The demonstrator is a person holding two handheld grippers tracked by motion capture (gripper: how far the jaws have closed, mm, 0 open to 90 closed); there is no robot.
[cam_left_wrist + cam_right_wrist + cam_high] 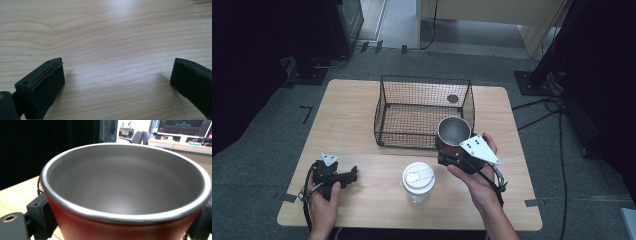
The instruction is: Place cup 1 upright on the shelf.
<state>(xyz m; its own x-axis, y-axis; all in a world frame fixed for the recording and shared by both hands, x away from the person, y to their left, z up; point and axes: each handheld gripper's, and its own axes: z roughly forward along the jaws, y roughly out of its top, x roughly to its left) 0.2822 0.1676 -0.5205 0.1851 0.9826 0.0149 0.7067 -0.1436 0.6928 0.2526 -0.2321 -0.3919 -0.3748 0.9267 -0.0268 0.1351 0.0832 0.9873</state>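
A red cup with a steel inside is held upright above the table, by the front right corner of the wire basket. My right gripper is shut on the cup, with one jaw pressed on each side of its red wall. My left gripper rests low over the wood near the front left. In the left gripper view its jaws stand wide apart above bare wood, so the left gripper is open and holds nothing.
A clear bottle with a white lid stands at the front middle of the wooden table, between the two hands. The black wire basket stands at the back middle. Grey carpet, cables and dark stands surround the table.
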